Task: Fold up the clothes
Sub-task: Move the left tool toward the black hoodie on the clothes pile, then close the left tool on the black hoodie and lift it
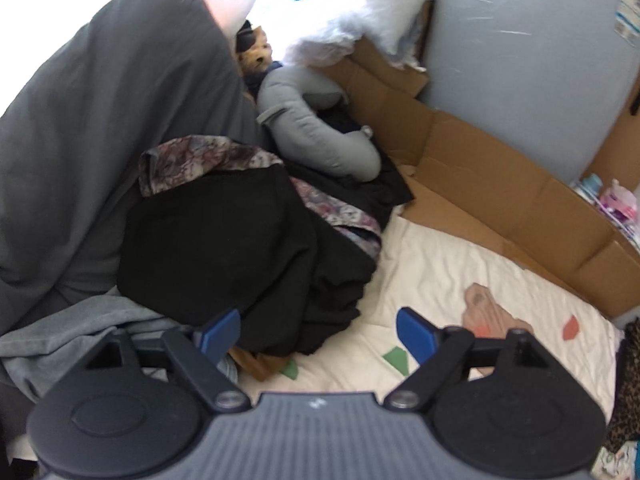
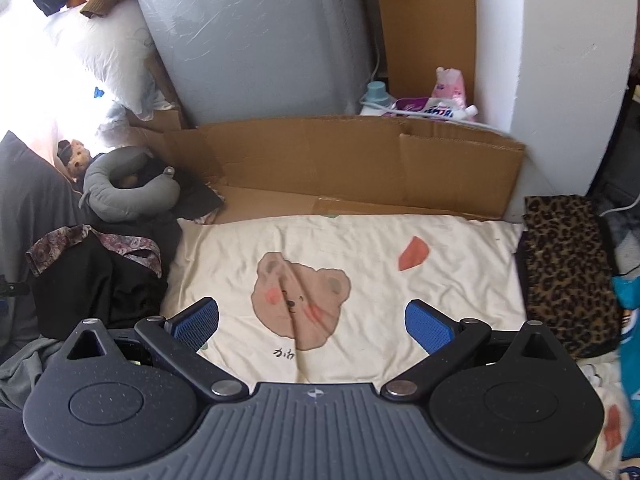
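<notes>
So both sets of tongs are spread wide with nothing between the blue pads. The left tongs [image 1: 318, 334] hover over the near edge of the crumpled heap of black clothes [image 1: 240, 240], which is bunched up on the left side of the bed. A strip of purple-and-grey floral fabric [image 1: 188, 162] runs through the top of that pile, and a light grey sweatshirt-type garment [image 1: 76, 328] lies crumpled just beside it, under the left pad of those tongs. A bit of brown cloth pokes out from under the black heap at the front.

The right tongs [image 2: 312, 322] hang over the cream bedsheet with the brown bear-face print [image 2: 440, 280], with the bear's face sitting right between the two pads. That middle patch of sheet is bare apart from wrinkles. Off to the right there's a folded leopard-print cloth [image 2: 568, 272] lying flat at the edge of the bed, with something turquoise just beside it, hard to tell what.

Behind the clothes pile sits a grey U-shaped neck pillow [image 1: 316, 132], touching the black fabric. A flattened brown cardboard sheet [image 2: 340, 160] lines the far side of the bed, and a dark grey duvet [image 1: 100, 120] is piled on the left.
</notes>
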Tool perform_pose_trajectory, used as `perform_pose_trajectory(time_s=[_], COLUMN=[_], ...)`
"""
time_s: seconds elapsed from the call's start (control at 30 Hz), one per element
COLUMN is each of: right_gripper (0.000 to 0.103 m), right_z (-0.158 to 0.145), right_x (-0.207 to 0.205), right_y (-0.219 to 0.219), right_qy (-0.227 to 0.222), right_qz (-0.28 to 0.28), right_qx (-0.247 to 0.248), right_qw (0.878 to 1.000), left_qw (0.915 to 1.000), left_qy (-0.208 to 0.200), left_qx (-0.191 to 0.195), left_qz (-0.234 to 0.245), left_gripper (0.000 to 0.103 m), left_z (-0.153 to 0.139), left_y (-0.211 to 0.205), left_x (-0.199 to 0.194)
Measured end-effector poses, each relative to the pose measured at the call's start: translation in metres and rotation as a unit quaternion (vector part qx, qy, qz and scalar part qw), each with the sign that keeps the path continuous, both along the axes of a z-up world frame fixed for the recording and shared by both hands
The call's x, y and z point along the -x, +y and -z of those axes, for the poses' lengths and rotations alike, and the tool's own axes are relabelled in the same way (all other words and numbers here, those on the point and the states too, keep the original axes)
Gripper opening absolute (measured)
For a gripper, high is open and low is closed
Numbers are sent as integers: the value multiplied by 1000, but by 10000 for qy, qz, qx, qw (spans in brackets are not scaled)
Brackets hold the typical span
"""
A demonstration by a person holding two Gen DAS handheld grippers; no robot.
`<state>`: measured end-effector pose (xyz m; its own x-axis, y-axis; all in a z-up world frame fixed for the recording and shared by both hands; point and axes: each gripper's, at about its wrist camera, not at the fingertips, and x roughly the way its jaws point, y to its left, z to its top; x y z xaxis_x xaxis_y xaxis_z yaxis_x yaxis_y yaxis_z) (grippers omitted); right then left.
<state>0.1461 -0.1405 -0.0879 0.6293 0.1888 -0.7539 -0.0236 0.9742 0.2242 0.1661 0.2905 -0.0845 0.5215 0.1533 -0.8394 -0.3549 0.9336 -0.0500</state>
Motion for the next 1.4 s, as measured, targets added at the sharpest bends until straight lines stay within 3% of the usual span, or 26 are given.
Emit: perform_pose_trajectory(time_s=[0.17,0.37,0.7,1.07,1.27,1.4], right_gripper=[102,102,102,102,102,102], right_z=[24,56,88,112,127,133], right_x=[1,2,2,-6,-3,0], right_y=[4,8,8,14,16,17], right_qy=[-232,34,265,537,671,603], right_qz=[56,32,196,190,197,286], right_qx=[-290,-236,-258,-197,-172,-226], right_qw=[9993,9997,9991,9982,9974,9975], left_qw=[9998,9989,9954,9905,9903,9917], left_qy=[148,321,775,1284,1264,1168], left_qx=[-105,-285,-158,-116,27,86], left_qz=[-91,-172,-539,-471,-573,-538], left_gripper=[87,92,93,93,92,84], left_z=[30,62,118,181,202,210], left_y=[22,51,95,107,116,119], left_x=[-11,-22,-46,-78,-87,-87])
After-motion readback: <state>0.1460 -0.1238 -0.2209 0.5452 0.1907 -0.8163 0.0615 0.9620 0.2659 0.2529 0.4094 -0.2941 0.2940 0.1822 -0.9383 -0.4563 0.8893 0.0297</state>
